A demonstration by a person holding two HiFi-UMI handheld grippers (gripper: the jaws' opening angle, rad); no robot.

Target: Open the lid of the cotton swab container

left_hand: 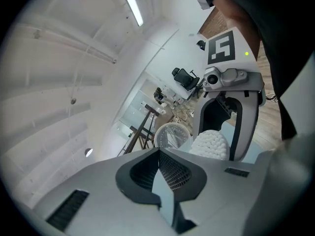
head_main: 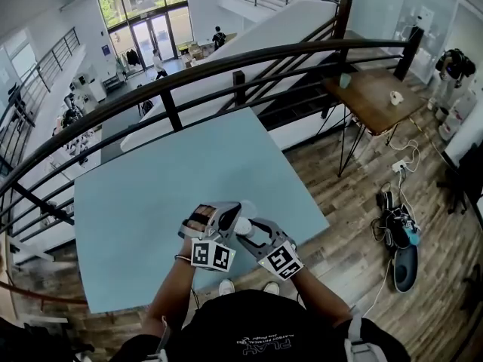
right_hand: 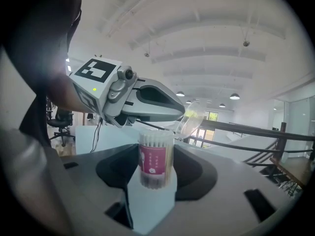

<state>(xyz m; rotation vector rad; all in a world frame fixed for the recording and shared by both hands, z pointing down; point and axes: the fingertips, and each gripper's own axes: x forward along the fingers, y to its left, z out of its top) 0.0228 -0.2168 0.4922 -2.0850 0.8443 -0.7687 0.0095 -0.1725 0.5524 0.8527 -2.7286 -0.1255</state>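
The cotton swab container (right_hand: 155, 157), a clear round tub with a pink label and packed with swabs, stands upright between the jaws of my right gripper (right_hand: 155, 154), which is shut on it. Its swab tips (left_hand: 210, 144) lie uncovered. My left gripper (left_hand: 160, 154) is shut on the rim of the clear lid (left_hand: 171, 135), which it holds tilted just beside the tub's top. In the right gripper view the lid (right_hand: 190, 121) hangs at the left gripper's tip. Both the left gripper (head_main: 229, 216) and the right gripper (head_main: 247, 231) meet over the near edge of the light-blue table (head_main: 173, 187).
A dark metal railing (head_main: 226, 65) curves along the table's far side, with a drop to a lower floor behind it. To the right stands a wooden side table (head_main: 373, 96). Cables and a bag (head_main: 396, 221) lie on the wood floor.
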